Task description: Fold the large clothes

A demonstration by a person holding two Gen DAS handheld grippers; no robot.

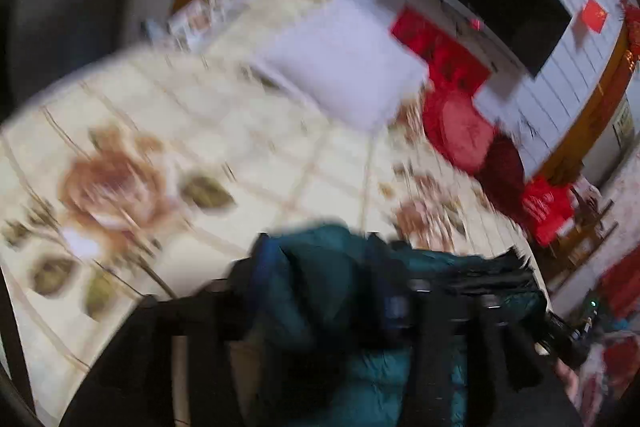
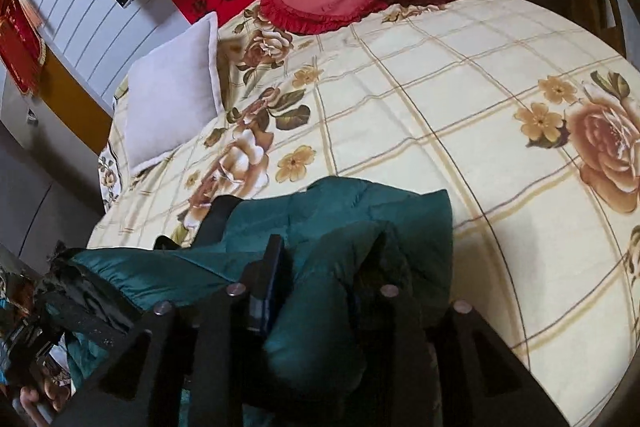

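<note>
Right wrist view: right gripper [image 2: 320, 279] and left gripper [image 1: 316, 267] stood spread around the teal jacket [image 2: 360, 227] at the bed's [image 2: 440, 107] near edge, pinching nothing; next fold likely needed regrasping.

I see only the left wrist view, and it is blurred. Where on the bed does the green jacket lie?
Observer: The green jacket lies at the near edge of the bedspread, apart from the white pillow.
Operator: Is cloth inside the right gripper?
Observer: Yes, a fold sits between the fingers of the right gripper. I cannot tell if they pinch it.
Operator: Is the jacket flat?
Observer: Its far edge lies flat, with a square corner at the right. Near the gripper it is bunched.
</note>
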